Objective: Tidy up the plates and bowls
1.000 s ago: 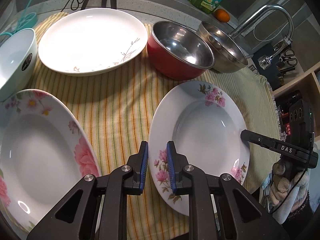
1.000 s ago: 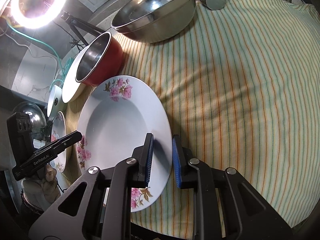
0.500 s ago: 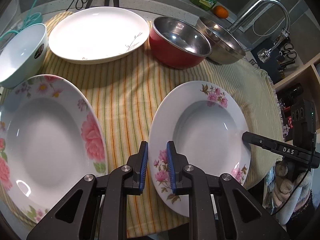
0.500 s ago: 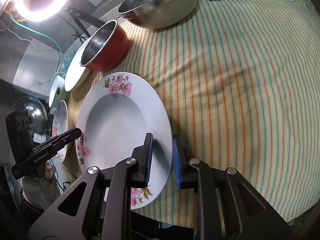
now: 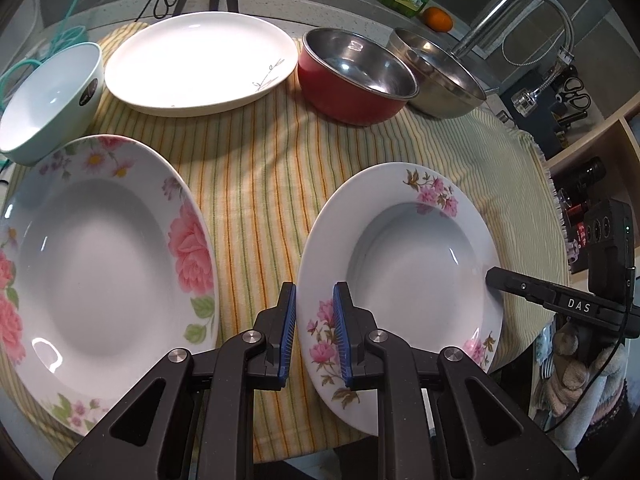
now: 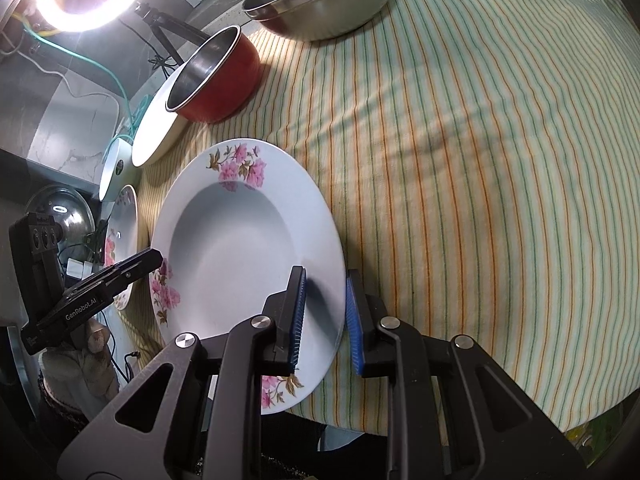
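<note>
On a striped cloth [image 5: 260, 184] spread over the desk, the small-flowered plate [image 5: 400, 264] sits between two claws that straddle opposite edges of its rim. The left claw [image 5: 314, 330] brackets the plate's left rim, its blue pads [image 5: 289, 328] parted with a gap either side and not yet pressing. The right claw [image 6: 325, 318] brackets the opposite rim the same way, one pad above the plate's face, the other outside the edge, also parted. A second plate with large roses [image 5: 100, 268] lies just beside the first, to the left claw's side, so any stacking move likely runs leftward. Farther back stand a plain white plate [image 5: 200, 64], a pale bowl [image 5: 48, 96], a red bowl [image 5: 356, 76] and a steel bowl [image 5: 436, 76].
</note>
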A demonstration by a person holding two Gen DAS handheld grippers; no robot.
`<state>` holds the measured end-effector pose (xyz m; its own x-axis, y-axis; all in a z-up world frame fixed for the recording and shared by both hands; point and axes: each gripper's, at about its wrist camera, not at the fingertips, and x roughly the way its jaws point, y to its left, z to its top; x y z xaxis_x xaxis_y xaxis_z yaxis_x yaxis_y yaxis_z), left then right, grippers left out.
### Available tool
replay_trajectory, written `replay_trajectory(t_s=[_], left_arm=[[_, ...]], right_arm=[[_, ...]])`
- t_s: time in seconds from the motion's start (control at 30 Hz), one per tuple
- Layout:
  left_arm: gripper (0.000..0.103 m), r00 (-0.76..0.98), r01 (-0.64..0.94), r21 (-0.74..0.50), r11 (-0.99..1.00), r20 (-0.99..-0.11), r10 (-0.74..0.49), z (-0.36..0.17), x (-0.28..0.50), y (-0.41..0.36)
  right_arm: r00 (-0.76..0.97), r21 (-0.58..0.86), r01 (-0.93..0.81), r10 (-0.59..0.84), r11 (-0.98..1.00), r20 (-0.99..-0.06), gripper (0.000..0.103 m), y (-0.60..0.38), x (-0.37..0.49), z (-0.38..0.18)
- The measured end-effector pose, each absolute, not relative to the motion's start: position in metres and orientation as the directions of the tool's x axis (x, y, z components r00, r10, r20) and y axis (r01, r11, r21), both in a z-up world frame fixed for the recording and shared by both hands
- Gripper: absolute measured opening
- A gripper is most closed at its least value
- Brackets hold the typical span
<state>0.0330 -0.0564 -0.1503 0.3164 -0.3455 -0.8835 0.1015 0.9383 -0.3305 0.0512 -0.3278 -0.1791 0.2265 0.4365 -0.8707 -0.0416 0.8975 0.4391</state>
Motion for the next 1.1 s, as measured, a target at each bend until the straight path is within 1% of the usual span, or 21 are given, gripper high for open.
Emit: replay_trajectory(t_s=[0.63,0.8,0.83,0.87,0.93,0.97,1.0,1.03,1.07,1.1], left_arm=[[0.017,0.324,0.107,-0.32,0.941,-0.884,-0.337,-0.151,0.03,-0.056],[0.02,0.345,0.117,-0.305,0.945,-0.88,-0.327,-0.146,0.027,-0.056],[0.025,0.354,0.12,-0.3,0.946,-0.878,-0.323,-0.144,0.027,-0.057],[0.034,0.363,0.122,-0.293,0.948,-0.876,-0.317,-0.142,0.026,-0.057],[0.042,0.381,0.124,-0.282,0.951,-0.872,-0.308,-0.138,0.025,-0.056],[0.045,0.393,0.124,-0.279,0.952,-0.868,-0.305,-0.135,0.025,-0.055],[0.047,0.403,0.123,-0.276,0.953,-0.864,-0.302,-0.133,0.024,-0.054],[0.053,0.413,0.122,-0.274,0.954,-0.86,-0.3,-0.13,0.023,-0.053],[0.055,0.425,0.12,-0.272,0.955,-0.855,-0.297,-0.127,0.022,-0.052],[0.056,0.435,0.117,-0.27,0.956,-0.851,-0.294,-0.125,0.021,-0.049]], right_arm=[[0.221,0.428,-0.054,0.428,0.902,-0.876,0.021,-0.326,0.05,-0.181],[0.222,0.411,-0.068,0.416,0.909,-0.882,0.021,-0.324,0.049,-0.18],[0.226,0.406,-0.072,0.411,0.911,-0.883,0.021,-0.324,0.048,-0.179],[0.233,0.398,-0.073,0.404,0.914,-0.885,0.021,-0.324,0.048,-0.177],[0.247,0.383,-0.072,0.389,0.921,-0.888,0.028,-0.326,0.047,-0.174],[0.256,0.375,-0.07,0.38,0.924,-0.889,0.038,-0.327,0.047,-0.171],[0.272,0.369,-0.066,0.373,0.927,-0.887,0.046,-0.328,0.047,-0.168],[0.284,0.369,-0.066,0.372,0.927,-0.884,0.048,-0.33,0.046,-0.165],[0.295,0.371,-0.068,0.374,0.926,-0.879,0.049,-0.33,0.045,-0.161],[0.306,0.374,-0.074,0.378,0.925,-0.874,0.05,-0.331,0.045,-0.158]])
